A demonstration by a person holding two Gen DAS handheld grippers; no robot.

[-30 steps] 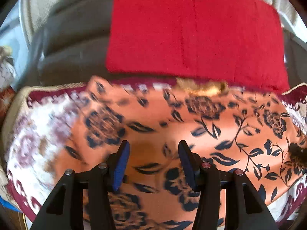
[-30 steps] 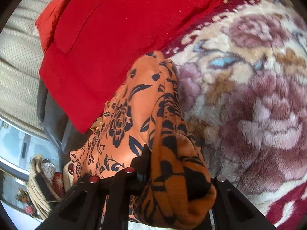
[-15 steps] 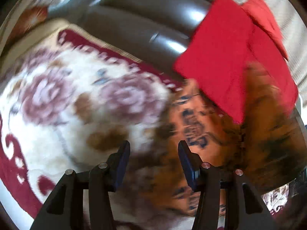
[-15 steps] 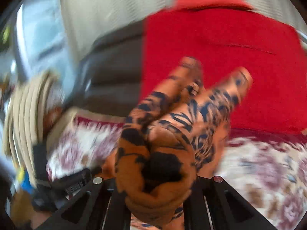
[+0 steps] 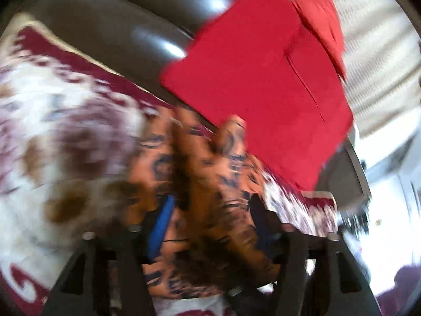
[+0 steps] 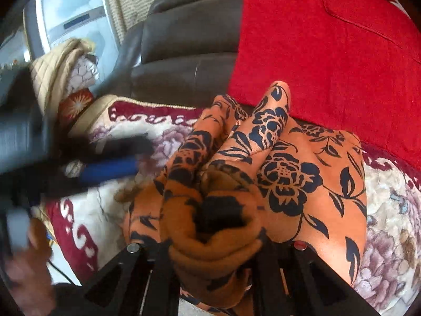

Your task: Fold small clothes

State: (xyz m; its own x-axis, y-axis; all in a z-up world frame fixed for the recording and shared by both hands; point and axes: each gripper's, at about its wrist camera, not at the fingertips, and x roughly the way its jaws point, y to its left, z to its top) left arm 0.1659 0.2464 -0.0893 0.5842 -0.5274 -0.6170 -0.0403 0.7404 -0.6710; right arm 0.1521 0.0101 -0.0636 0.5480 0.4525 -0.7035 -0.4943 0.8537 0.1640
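**Now both grippers on the orange cloth**

Now vs. half a second ago: the left gripper (image 5: 210, 218) had empty, wide-apart fingers over the blanket; the orange floral cloth (image 6: 286, 173) has since bunched up between them. Frame is motion-blurred, so cannot tell if those fingers actually pinch it. The blue pad (image 5: 161, 226) on one finger shows at 7 o'clock of the cloth bunch.

Right gripper (image 6: 210, 239): still clamped on a thick rolled fold of the same cloth, fold sticking up toward 12 o'clock. Rest of the cloth spreads out to 3 o'clock, lying on the floral blanket (image 6: 389, 226).

Pose: in the right view the left gripper comes in from 9 o'clock, blurred, a hand (image 6: 29, 260) gripping it at 8 o'clock.

Count: one orange cloth, two grippers, one blanket, two red cushions (image 5: 263, 84) at 12–1 o'clock against the dark leather sofa (image 6: 184, 60).
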